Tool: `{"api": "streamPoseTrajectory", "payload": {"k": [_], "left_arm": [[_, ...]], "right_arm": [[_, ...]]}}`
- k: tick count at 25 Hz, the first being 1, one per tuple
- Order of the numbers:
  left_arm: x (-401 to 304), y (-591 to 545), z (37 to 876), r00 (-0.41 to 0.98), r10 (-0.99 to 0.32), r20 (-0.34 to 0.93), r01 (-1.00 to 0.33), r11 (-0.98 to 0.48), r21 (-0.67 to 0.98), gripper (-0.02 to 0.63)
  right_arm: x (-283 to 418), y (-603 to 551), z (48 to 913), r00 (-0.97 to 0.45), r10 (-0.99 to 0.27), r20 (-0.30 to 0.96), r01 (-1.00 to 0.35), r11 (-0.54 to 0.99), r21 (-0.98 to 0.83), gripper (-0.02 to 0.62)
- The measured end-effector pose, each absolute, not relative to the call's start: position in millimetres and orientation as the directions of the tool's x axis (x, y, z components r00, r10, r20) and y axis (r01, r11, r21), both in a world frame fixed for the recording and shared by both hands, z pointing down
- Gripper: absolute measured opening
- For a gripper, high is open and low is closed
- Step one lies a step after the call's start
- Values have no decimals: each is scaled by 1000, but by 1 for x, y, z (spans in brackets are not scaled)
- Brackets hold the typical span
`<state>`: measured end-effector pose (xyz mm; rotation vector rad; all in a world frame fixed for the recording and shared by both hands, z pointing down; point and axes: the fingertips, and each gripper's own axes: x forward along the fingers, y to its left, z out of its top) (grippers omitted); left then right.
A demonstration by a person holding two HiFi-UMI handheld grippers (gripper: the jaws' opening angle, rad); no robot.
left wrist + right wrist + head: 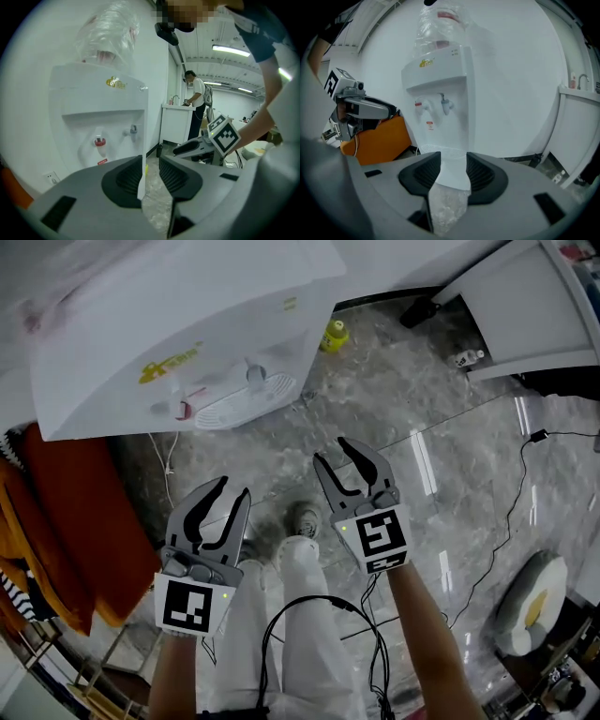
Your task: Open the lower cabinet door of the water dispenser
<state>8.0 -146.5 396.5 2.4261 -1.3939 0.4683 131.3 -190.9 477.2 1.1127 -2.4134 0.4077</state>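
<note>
Grey plastic jaws of the right gripper [330, 449] are seen standing apart, with nothing clamped between the ribbed pads. The left gripper [233, 489] is likewise found with a narrower gap between its jaws, and nothing is held in it. Both are held side by side above the marbled floor [412, 418], over the person's white-trousered legs [300, 634].

The water dispenser [178, 324] is placed ahead of both grippers, against the white wall, and is touched by neither. In the right gripper view, the lower cabinet front [451, 171] is framed directly in the gap between the jaws, beyond the tips; no door seam or handle can be made out there. In the left gripper view, only the dispenser's right-hand edge is lined up with the gap, the body being set to the left.

A red tap [99, 142] and a grey tap [133, 130] are noted above the drip tray [246, 401], and a clear bottle [440, 28] is mounted on top. Orange fabric [84, 521] is recorded beside the dispenser.
</note>
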Motion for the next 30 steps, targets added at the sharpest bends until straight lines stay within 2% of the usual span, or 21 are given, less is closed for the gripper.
{"api": "streamPoseTrajectory", "payload": {"k": [21, 30], "left_arm": [[29, -182, 514, 451, -762, 464, -884, -453, 115, 110], [26, -188, 541, 429, -761, 487, -894, -437, 104, 110]], "right_arm": [[122, -268, 632, -583, -572, 577, -733, 676, -71, 199], [110, -296, 674, -596, -535, 599, -718, 689, -100, 243]]}}
